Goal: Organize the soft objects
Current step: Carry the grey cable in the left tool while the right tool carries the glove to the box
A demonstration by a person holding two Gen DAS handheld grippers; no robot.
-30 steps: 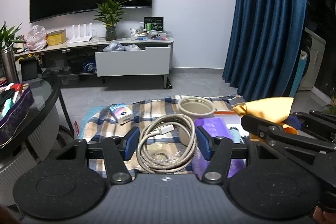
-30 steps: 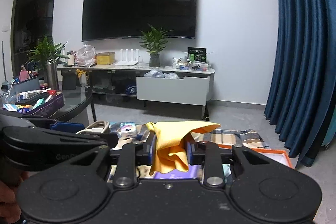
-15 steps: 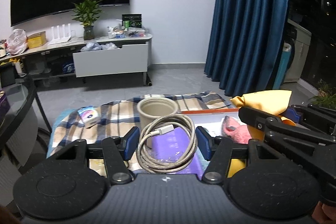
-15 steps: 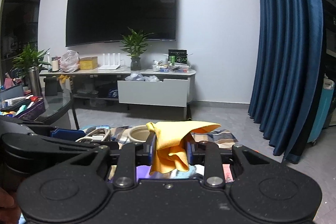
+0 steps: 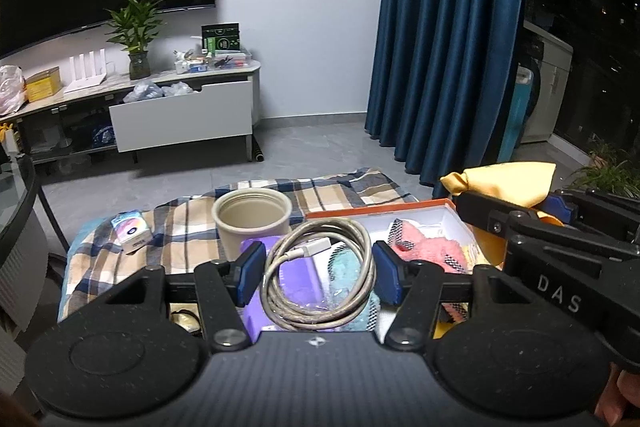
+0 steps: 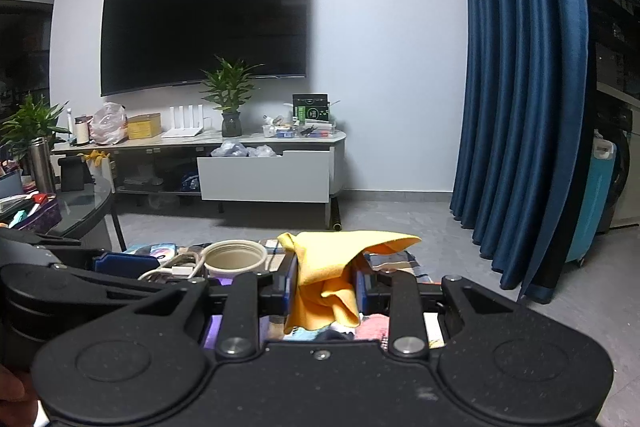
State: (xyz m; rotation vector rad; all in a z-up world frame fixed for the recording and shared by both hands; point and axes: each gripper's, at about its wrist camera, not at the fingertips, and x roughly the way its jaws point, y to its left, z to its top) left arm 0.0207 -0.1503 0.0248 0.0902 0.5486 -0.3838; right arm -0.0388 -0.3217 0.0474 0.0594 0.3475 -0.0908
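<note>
So the crumpled yellow soft cloth (image 6: 322, 283) is being pinched between the blue pads of the right gripper (image 6: 325, 291), held up in the air above the white-lined cardboard box with the orange rim (image 5: 380, 211). Compared with a second ago, both tools are being swung rightward: the box, barely showing back then, is now being framed dead ahead in the left view, and the fluffy pink fabric piece (image 5: 430, 247) already lying inside is being revealed. That's being read as the carry nearly done and the drop into the box coming up, though the cloth isn't being lowered yet.

The coiled grey charging cable with a white plug (image 5: 318, 281) is being gripped between the pads of the left gripper (image 5: 318, 277), closed on the coil, over a purple flat item (image 5: 298, 275) and something teal and fuzzy (image 5: 346, 259). A beige round cup (image 5: 252, 217) is being left standing on the plaid blanket (image 5: 180, 247), just beside the box.

Writing-wise: "DAS" is being shown in white on the right tool's black body in the left view. The print on the small colourful carton (image 5: 131, 227) is too small to be read.
</note>
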